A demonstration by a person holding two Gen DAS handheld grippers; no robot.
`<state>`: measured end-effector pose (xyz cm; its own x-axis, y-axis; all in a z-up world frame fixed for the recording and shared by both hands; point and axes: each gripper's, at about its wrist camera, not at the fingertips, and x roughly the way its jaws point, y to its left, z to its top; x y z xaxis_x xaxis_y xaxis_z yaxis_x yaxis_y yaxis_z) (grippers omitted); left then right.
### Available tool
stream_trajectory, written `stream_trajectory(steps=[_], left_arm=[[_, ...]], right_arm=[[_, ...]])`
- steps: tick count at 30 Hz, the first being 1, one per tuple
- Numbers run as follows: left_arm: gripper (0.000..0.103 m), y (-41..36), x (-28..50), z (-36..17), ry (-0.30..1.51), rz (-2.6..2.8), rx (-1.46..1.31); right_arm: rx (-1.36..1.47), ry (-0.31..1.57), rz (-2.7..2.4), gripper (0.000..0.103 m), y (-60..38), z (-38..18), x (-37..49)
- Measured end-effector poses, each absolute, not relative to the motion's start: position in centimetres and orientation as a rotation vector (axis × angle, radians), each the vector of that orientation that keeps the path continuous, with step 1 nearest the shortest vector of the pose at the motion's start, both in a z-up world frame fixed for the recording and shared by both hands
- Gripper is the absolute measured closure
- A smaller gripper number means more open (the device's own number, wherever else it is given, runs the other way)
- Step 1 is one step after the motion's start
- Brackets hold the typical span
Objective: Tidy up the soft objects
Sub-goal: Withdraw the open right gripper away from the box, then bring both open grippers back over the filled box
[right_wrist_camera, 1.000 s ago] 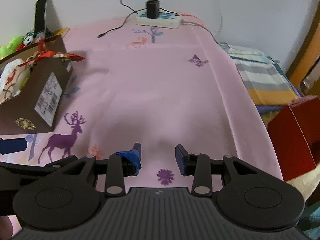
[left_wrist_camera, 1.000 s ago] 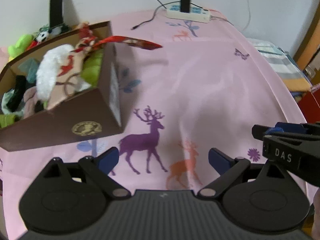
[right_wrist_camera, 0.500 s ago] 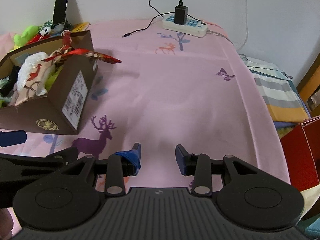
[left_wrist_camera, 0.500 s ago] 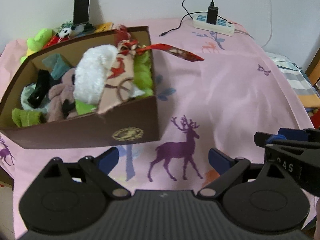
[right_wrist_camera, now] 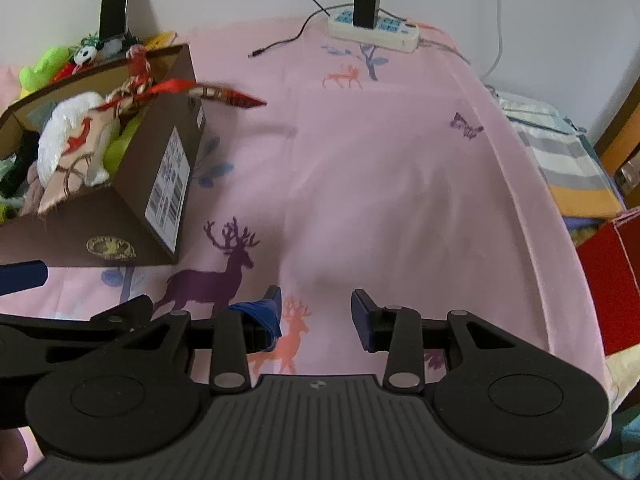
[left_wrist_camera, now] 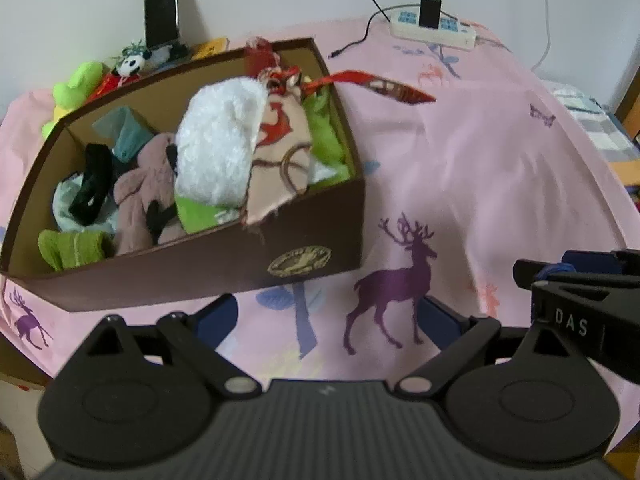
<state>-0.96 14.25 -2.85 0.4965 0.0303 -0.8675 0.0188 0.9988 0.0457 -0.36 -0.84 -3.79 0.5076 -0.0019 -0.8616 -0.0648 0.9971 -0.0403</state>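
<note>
Your left gripper (left_wrist_camera: 328,314) has its jaws spread wide and empty, hovering over the pink deer-print cloth (left_wrist_camera: 460,168) just in front of the brown box (left_wrist_camera: 200,272); your right gripper (right_wrist_camera: 316,316) is also parted, narrower, holding nothing, above the cloth beside the left one. The box sits at the cloth's left side, stuffed with soft items: white fluffy piece (left_wrist_camera: 216,140), beige patterned fabric (left_wrist_camera: 280,152), green, pink and black pieces, with a red ribbon (left_wrist_camera: 372,84) trailing over its right rim. More plush toys (left_wrist_camera: 76,84) lie behind the box, power strip (left_wrist_camera: 432,30) at the far edge.
</note>
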Motion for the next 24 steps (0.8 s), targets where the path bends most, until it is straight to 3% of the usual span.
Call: stream_trajectory(steps=[13,24], left_arm=[[0.006,16.5,-1.7,-2.8,1.066,-0.007,0.083],[0.006,18.6,-0.5,2.4,0.942,-0.002,0.120]], right_arm=[[-0.028,1.042,0.034,0.081,1.3,-3.8,-1.5],[0.015,0.919,0.052,0.081,3.3,0.6,0.0]])
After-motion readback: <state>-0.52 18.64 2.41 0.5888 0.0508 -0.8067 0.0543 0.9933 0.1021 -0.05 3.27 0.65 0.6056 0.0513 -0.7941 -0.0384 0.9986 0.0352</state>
